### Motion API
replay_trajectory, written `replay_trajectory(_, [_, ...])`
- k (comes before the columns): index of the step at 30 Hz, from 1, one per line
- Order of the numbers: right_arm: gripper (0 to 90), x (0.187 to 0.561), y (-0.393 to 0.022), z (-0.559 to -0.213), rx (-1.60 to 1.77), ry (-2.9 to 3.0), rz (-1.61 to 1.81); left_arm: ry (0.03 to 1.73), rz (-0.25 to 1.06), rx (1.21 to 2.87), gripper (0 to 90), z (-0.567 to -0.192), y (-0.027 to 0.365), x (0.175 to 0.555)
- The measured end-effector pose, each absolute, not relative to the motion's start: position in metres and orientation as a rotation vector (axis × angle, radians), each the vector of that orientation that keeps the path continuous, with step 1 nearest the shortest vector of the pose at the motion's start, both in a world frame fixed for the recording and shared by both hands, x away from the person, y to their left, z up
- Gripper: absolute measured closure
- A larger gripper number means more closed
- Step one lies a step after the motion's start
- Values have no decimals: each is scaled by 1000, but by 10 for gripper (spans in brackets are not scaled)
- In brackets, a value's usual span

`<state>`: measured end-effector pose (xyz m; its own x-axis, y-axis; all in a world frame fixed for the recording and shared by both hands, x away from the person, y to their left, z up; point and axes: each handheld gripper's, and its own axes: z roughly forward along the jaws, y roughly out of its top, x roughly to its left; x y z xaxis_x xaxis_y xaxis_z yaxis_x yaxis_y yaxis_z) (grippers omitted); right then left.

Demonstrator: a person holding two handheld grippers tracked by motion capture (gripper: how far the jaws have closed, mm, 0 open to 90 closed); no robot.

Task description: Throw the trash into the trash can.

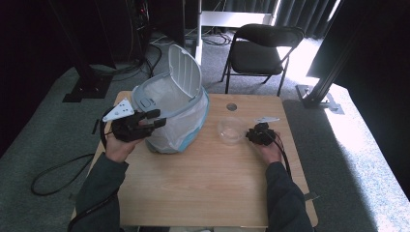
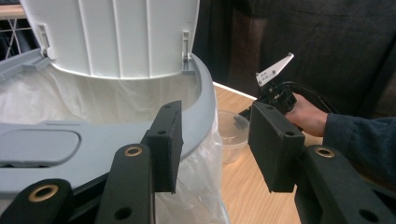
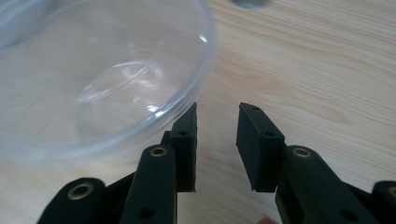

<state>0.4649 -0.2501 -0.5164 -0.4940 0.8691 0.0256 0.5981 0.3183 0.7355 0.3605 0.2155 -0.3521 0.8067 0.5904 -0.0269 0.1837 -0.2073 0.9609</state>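
Fingers, right: the pads (image 3: 184,144) of the right gripper (image 1: 251,135) stand narrow with bare wood between them. They grip nothing, and the near pad sits just beside the bowl's rim.
Fingers, left: the pads (image 2: 163,144) of the left gripper (image 1: 157,118) are wide. One lies over the bin's grey rim and the other hangs off its side, and we see no squeeze.
Bowl: the clear bowl (image 1: 231,130) is empty and upright on the table, between the bin and the right gripper.
Handling: we judge it light, thin and glossy. It is likely to skate on the wood if nudged and to flex if pinched hard.
Where to hold: we'd take the rim (image 3: 201,88), one pad inside and one outside, on the side facing the right gripper.
Bin: the bin (image 1: 145,99) has its lid (image 1: 186,72) up and a white bag (image 1: 174,135) lining it and spilling down the outside.
Surface: a pale wooden table (image 1: 208,179), smooth, with a round cable hole (image 1: 231,107) behind the bowl.
Room: grey carpet (image 1: 58,145), a black folding chair (image 1: 261,53) beyond the table, and dark curtains with bright daylight at the right.
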Motion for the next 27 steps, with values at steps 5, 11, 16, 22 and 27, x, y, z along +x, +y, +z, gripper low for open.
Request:
replay_trajectory(5, [672, 467, -241, -510, 1298, 2181, 960, 582, 405, 1763, 551, -358, 213, 353])
replay_trajectory(11, [680, 484, -236, -496, 1313, 2144, 951, 538, 389, 1772, 551, -369, 205, 338])
replay_trajectory(16, [683, 499, -232, -492, 1356, 2159, 973, 527, 378, 1833, 551, -385, 196, 332])
replay_trajectory(22, [687, 497, -215, -494, 1297, 2257, 1052, 547, 335, 1876, 551, -410, 188, 333])
replay_trajectory(27, [689, 486, -196, -493, 1193, 2327, 1064, 554, 325, 1907, 551, -425, 178, 334])
